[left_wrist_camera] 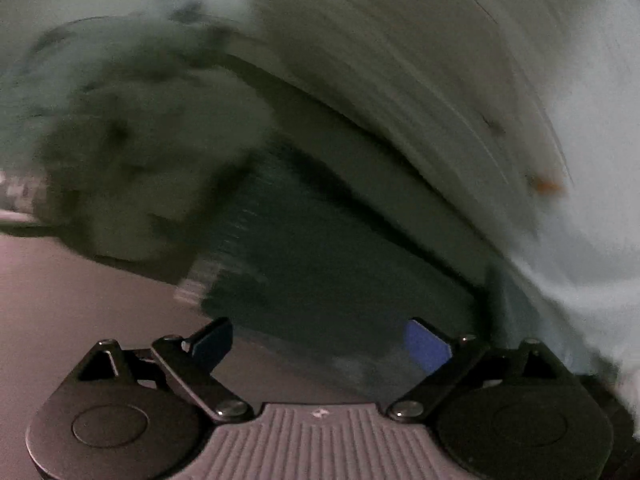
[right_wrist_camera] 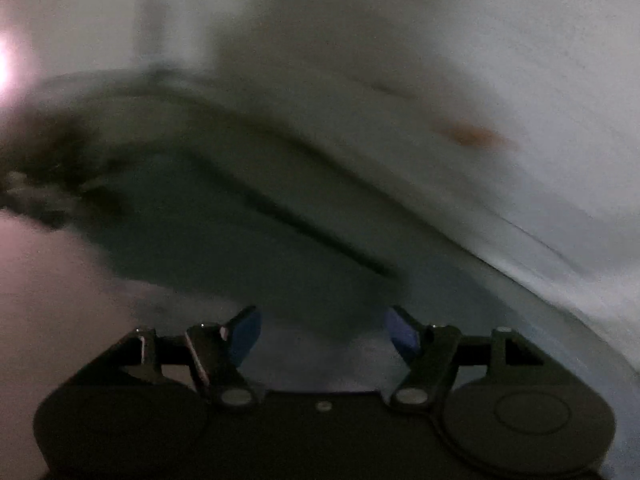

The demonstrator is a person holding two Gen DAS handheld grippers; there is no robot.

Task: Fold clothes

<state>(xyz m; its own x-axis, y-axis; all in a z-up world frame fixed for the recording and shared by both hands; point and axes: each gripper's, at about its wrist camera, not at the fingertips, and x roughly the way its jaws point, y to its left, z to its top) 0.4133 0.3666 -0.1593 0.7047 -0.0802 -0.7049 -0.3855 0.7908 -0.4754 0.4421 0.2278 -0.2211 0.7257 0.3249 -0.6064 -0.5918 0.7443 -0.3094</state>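
Clothes point(left_wrist_camera: 400, 80) blurred, outlines indistinct

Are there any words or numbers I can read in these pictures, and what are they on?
None can be read.
The orange mark on the pale cloth is too blurred to tell whether it is writing.
The tiny pale mark on the left gripper body is too small to read.
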